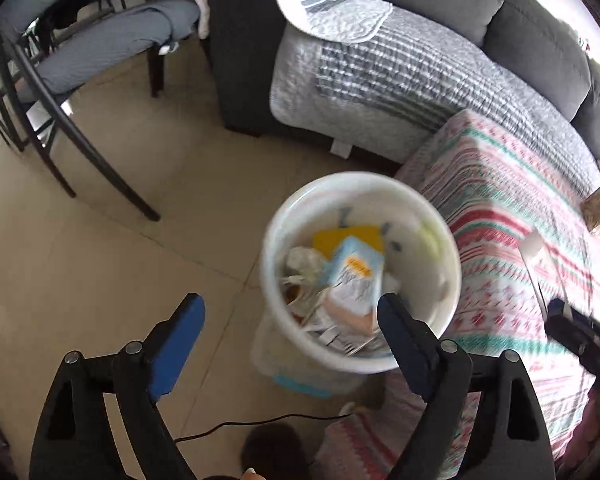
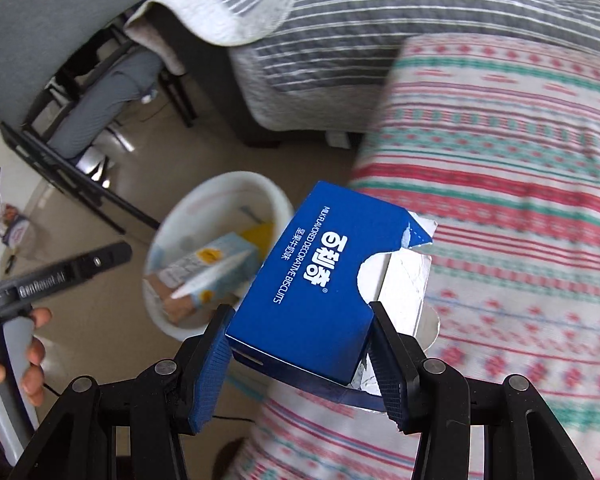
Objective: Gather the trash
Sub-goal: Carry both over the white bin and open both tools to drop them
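My left gripper (image 1: 290,308) hangs open over the near rim of a white trash bin (image 1: 288,212) on the floor, with nothing between its blue pads. Inside the bin lie a light-blue carton (image 1: 354,274), a yellow piece (image 1: 328,240) and crumpled papers. My right gripper (image 2: 300,312) is shut on a torn-open blue biscuit box (image 2: 316,280), held above the edge of the patterned tablecloth (image 2: 520,208), to the right of the bin (image 2: 220,184). The same carton (image 2: 204,268) shows in that bin. The left gripper (image 2: 80,268) and a hand (image 2: 32,344) appear at that view's left edge.
A sofa with a grey striped quilt (image 1: 400,76) stands behind the bin. A table under a red-and-green patterned cloth (image 1: 512,216) is right beside it. Dark chairs with grey cushions (image 1: 100,48) stand at the left. A black cable (image 1: 260,424) runs across the beige tile floor.
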